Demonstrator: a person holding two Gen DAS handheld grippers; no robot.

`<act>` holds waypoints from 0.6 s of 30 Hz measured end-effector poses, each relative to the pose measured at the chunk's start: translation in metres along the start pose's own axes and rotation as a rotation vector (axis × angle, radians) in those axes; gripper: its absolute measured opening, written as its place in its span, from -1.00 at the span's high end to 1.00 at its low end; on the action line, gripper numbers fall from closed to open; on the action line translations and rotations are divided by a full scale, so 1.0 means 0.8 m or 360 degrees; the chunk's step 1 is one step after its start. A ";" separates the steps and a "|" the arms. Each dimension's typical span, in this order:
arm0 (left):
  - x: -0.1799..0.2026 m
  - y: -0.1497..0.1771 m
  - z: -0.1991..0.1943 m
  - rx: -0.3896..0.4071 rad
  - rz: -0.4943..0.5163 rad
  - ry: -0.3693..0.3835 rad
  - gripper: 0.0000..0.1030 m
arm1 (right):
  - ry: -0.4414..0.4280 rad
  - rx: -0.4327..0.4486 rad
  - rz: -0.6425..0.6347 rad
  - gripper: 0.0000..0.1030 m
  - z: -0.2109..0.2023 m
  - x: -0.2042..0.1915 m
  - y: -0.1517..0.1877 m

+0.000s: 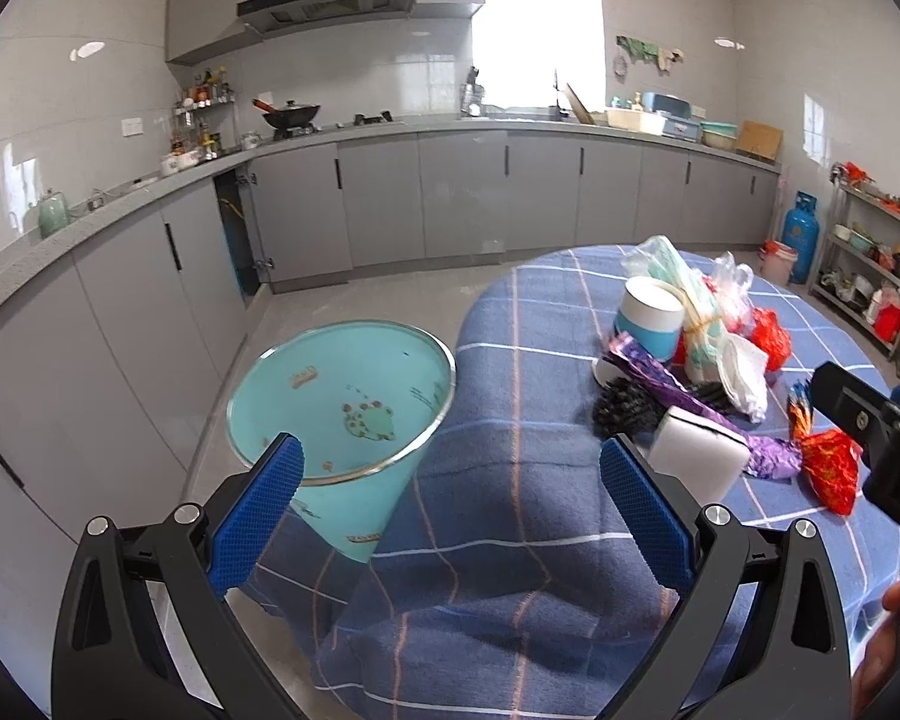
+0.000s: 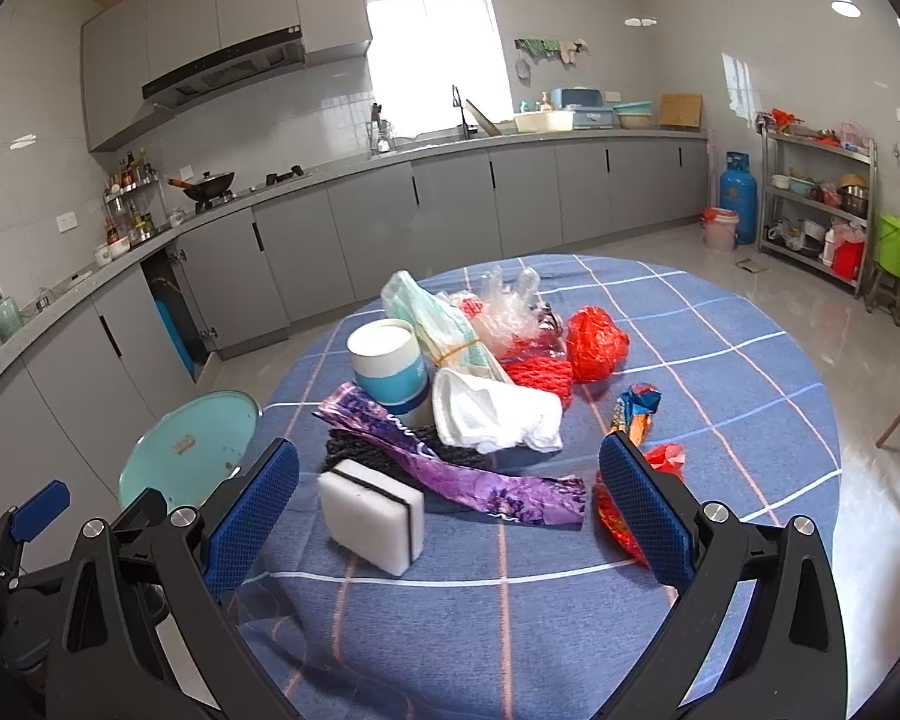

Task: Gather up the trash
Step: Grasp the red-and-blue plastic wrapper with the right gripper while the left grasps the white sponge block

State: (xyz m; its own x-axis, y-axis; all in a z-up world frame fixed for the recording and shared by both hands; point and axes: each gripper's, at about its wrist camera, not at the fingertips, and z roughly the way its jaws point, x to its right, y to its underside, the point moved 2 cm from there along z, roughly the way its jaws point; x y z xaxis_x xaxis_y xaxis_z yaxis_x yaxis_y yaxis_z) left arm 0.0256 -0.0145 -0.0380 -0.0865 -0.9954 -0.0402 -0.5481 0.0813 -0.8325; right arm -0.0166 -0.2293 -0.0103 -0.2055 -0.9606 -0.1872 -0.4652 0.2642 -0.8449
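Observation:
A pile of trash lies on the round table with the blue checked cloth (image 2: 720, 360): a white sponge with a black stripe (image 2: 371, 516), a purple wrapper (image 2: 450, 468), a white and blue paper cup (image 2: 390, 369), a white crumpled bag (image 2: 498, 414), red plastic bags (image 2: 594, 342) and a red wrapper (image 2: 615, 516). A teal bin (image 1: 342, 396) stands on the floor at the table's left edge. My left gripper (image 1: 450, 504) is open over the cloth between the bin and the sponge (image 1: 699, 450). My right gripper (image 2: 450, 504) is open, hovering just short of the sponge.
Grey kitchen cabinets (image 2: 450, 204) run along the far wall and the left side. A blue gas cylinder (image 2: 738, 195), a metal shelf (image 2: 816, 198) and a green bucket (image 2: 897, 243) stand at the right. One cabinet door (image 1: 234, 228) is open beyond the bin.

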 end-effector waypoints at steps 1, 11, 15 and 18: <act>0.001 0.001 0.002 -0.0006 -0.0004 0.0016 -0.89 | 0.0007 -0.0008 0.0004 -0.92 0.002 0.004 0.000; 0.026 0.007 0.029 -0.0092 0.0011 0.0234 -0.88 | 0.0035 -0.0050 0.0091 -0.83 0.021 0.064 -0.015; 0.044 0.003 0.040 -0.0133 0.0025 0.0349 -0.88 | 0.0076 -0.0147 -0.0030 -0.38 0.036 0.083 -0.020; 0.067 -0.001 0.051 -0.0127 0.0038 0.0384 -0.88 | 0.0111 -0.0206 -0.0004 -0.38 0.044 0.107 -0.015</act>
State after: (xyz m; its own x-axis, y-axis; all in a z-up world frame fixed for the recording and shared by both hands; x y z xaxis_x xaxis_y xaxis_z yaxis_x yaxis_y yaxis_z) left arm 0.0553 -0.0697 -0.0621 -0.2911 -0.9532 0.0818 -0.6066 0.1178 -0.7863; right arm 0.0018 -0.3174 -0.0335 -0.2613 -0.9541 -0.1461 -0.5720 0.2750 -0.7728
